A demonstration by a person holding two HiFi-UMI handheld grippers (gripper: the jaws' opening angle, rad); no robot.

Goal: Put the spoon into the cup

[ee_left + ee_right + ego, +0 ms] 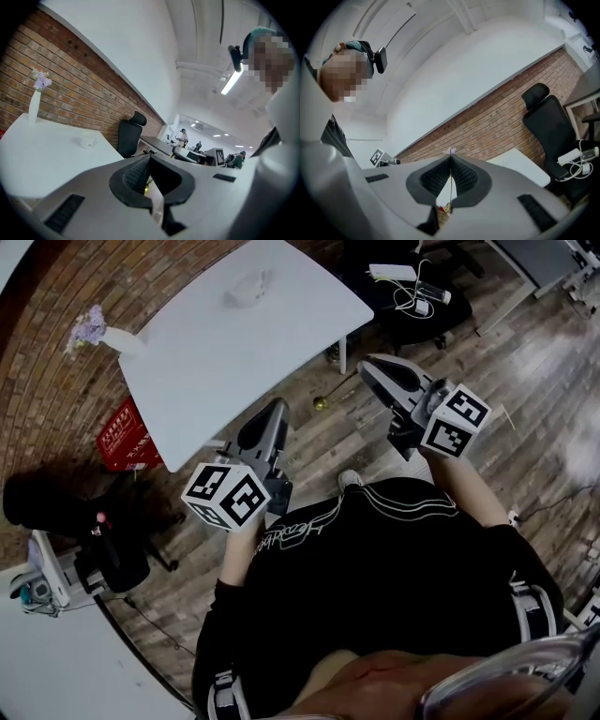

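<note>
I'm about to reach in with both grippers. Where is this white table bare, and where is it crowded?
Most of the white table is bare: the broad middle and near edge, between the vase of flowers at its left corner and the small white item, perhaps the cup, by the far edge. No part is crowded.

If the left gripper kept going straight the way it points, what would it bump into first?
Probably the white rounded table, whose near edge lies just ahead of the left gripper. If it slipped past the corner, the black office chair comes next. Depth is hard to judge.
</note>
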